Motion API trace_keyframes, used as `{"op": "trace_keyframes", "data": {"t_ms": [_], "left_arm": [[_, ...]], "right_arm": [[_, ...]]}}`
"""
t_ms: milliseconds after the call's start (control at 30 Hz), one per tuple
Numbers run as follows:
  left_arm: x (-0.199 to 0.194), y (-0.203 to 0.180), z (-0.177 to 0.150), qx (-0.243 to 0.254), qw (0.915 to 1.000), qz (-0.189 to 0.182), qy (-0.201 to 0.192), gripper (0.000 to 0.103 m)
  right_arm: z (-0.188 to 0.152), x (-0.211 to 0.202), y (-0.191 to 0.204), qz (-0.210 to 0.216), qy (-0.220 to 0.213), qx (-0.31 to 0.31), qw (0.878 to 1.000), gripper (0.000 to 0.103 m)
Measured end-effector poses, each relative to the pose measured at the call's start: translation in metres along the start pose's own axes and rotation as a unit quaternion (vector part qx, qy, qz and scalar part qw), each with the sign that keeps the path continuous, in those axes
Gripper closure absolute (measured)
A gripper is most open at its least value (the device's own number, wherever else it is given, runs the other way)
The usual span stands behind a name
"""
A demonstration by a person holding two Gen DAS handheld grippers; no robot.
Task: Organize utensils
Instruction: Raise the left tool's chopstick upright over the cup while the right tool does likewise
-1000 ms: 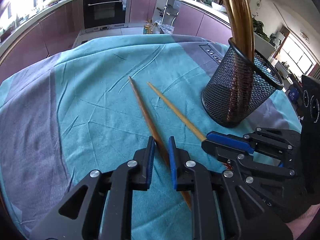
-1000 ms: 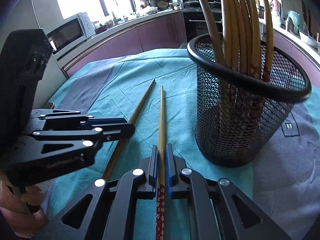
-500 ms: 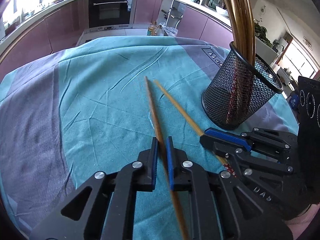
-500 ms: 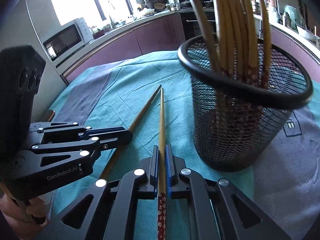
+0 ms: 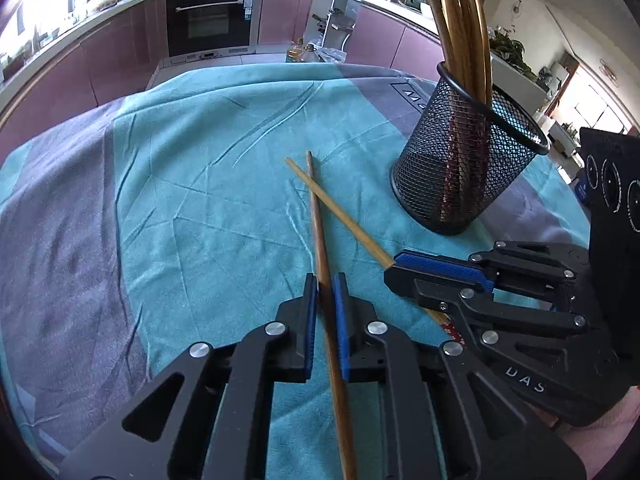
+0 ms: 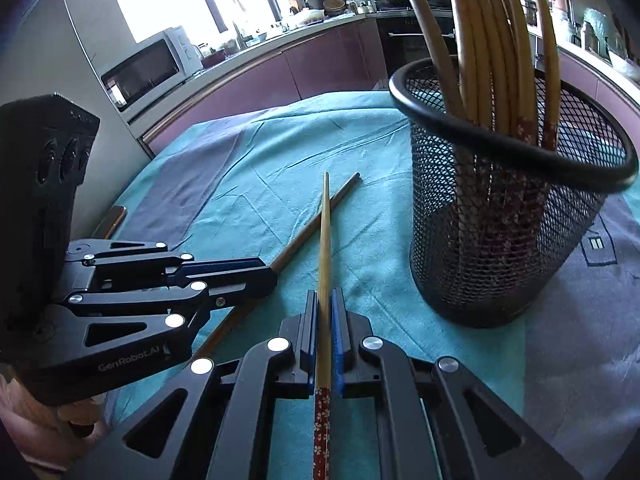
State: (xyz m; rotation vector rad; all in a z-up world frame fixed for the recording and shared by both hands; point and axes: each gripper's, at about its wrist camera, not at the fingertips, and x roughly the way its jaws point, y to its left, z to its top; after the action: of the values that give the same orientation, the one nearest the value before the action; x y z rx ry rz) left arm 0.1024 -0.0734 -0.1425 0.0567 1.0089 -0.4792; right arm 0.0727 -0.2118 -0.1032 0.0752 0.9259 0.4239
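My left gripper (image 5: pixel 325 280) is shut on a dark brown chopstick (image 5: pixel 317 216), which runs forward from its blue pads over the teal cloth. My right gripper (image 6: pixel 325 294) is shut on a lighter bamboo chopstick (image 6: pixel 324 232) with a red flowered end near the camera. The two sticks cross near their far tips. In the left wrist view the right gripper (image 5: pixel 390 270) sits to the right, the light chopstick (image 5: pixel 340 216) leading out of it. In the right wrist view the left gripper (image 6: pixel 272 276) sits to the left with the dark chopstick (image 6: pixel 316 218). A black mesh cup (image 5: pixel 464 168) (image 6: pixel 508 216) holds several chopsticks upright.
A teal and grey cloth (image 5: pixel 200 184) covers the table. Kitchen counters, an oven (image 5: pixel 210 20) and a microwave (image 6: pixel 148 66) stand beyond the table's far edge. A hand (image 6: pixel 32 428) grips the left gripper's handle at the lower left of the right wrist view.
The dark chopstick swung from lying left of the light one to crossing it at the tips, now gripped by the left pads. The mesh cup appears slightly farther in both views.
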Motion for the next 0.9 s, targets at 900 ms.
{"op": "trace_keyframes", "data": {"t_ms": [900], "left_arm": [[-0.032, -0.012, 0.002, 0.005, 0.9988, 0.005, -0.048, 0.095]], "right_arm": [[0.003, -0.034, 0.0, 0.028, -0.055, 0.003, 0.998, 0.097]]}}
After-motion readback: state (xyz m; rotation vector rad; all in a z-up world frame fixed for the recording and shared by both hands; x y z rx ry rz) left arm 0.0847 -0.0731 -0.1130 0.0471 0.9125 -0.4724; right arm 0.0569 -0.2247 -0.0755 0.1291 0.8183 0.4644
